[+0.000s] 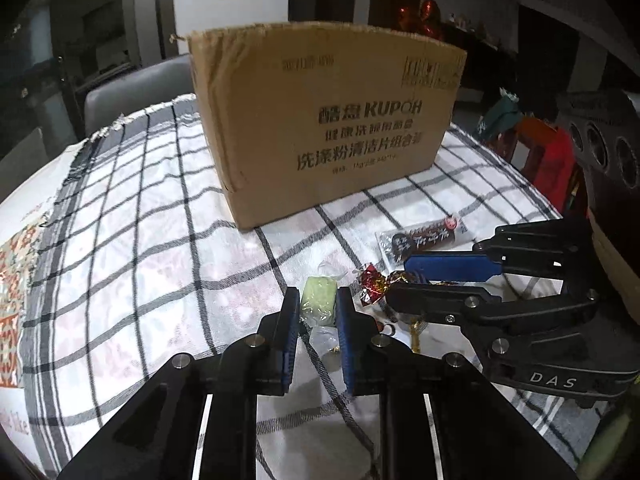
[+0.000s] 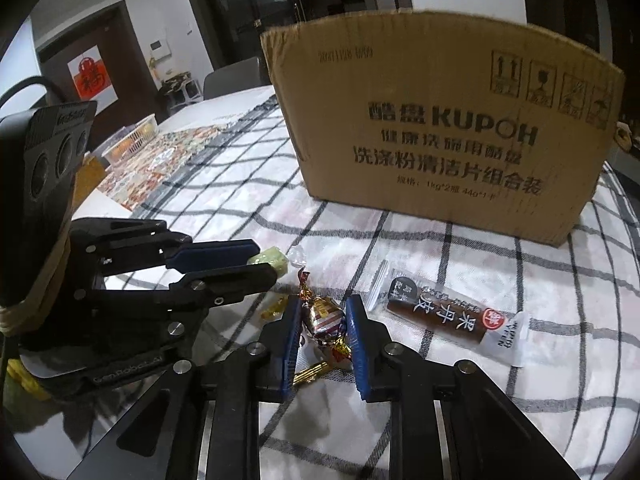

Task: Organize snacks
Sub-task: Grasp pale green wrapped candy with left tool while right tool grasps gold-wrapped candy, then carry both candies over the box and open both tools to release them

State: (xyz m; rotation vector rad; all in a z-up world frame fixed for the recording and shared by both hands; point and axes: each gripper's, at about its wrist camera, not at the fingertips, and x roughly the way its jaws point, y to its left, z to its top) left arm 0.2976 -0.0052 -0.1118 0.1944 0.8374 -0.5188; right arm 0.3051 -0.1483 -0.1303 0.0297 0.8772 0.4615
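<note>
Table: checked cloth (image 1: pixel 160 216) over it, cardboard box (image 1: pixel 320 120) standing at the back, open top.
Left tongs (image 1: pixel 318 308): closed on pale green candy (image 1: pixel 319 306), blue pads touching both its sides, clear wrapper ends sticking out front and back; cannot tell if it is off the cloth.
Right tongs (image 2: pixel 323 318): pads straddle red-and-gold foil candy (image 2: pixel 325 320), about touching it; firm grip or not, cannot tell.
Brown bar (image 2: pixel 436 316): in clear wrapper, flat on cloth just right of right tongs, between tongs and box.
Basket (image 2: pixel 134 138): far left on table, well apart.
Gold foil bits (image 2: pixel 310 372): on cloth under right tongs.
</note>
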